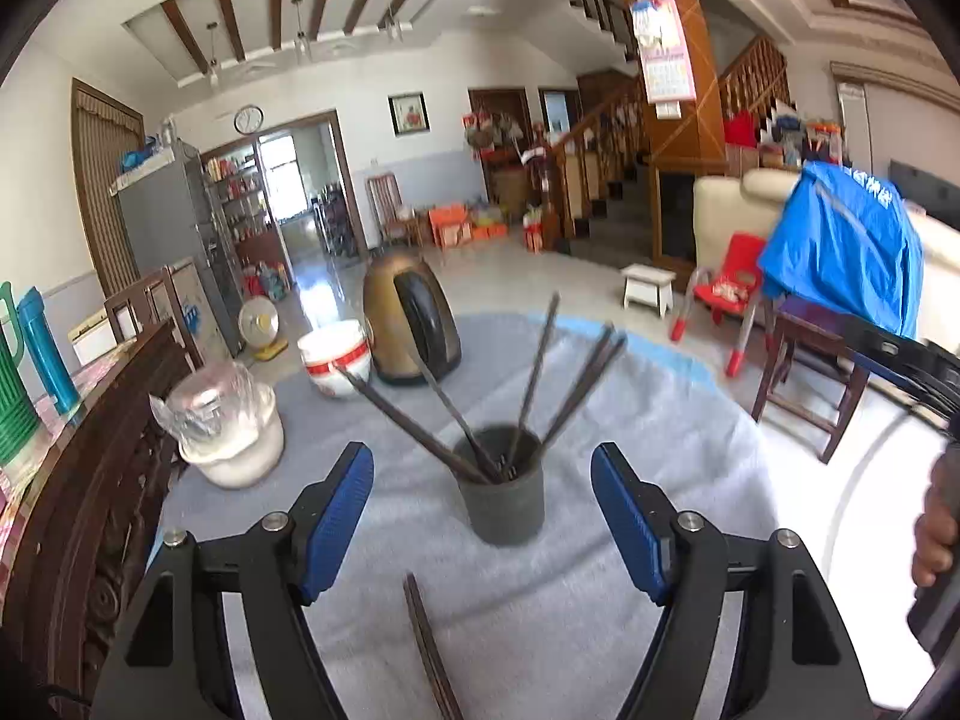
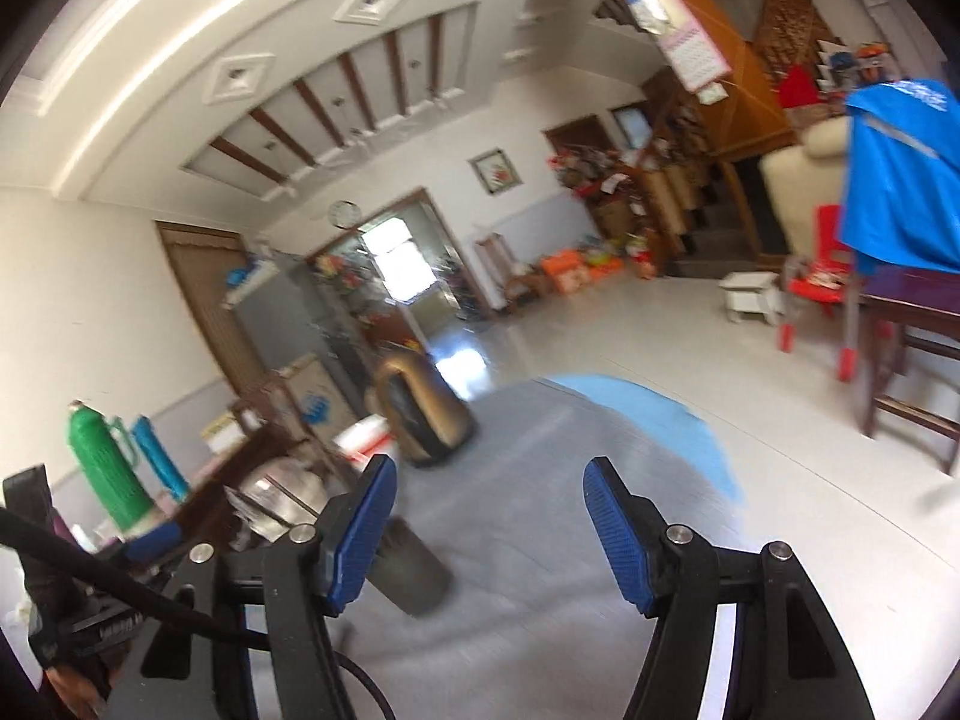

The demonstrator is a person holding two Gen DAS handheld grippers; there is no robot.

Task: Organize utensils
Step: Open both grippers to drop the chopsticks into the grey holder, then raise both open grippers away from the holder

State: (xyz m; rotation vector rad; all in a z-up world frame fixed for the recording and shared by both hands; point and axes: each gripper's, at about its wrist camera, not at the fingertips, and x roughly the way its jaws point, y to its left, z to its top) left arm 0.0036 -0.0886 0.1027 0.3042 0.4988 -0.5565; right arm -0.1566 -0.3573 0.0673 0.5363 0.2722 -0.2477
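Note:
A dark grey cup (image 1: 507,495) stands on the grey table cloth (image 1: 630,420) and holds several dark chopsticks (image 1: 534,378) that fan upward. A further pair of chopsticks (image 1: 429,648) lies on the cloth just in front of the cup, near the bottom edge. My left gripper (image 1: 480,510) is open, its blue pads either side of the cup and a little short of it. In the right wrist view the cup (image 2: 414,570) shows partly behind the left finger (image 2: 360,534). My right gripper (image 2: 489,534) is open and empty above the cloth.
A gold and black kettle (image 1: 414,318) stands at the back of the table, with a white and red bowl (image 1: 336,360) and a plastic-covered white pot (image 1: 231,426) to its left. A carved wooden chair back (image 1: 78,510) runs along the left. A dark wooden stool (image 1: 810,372) stands right.

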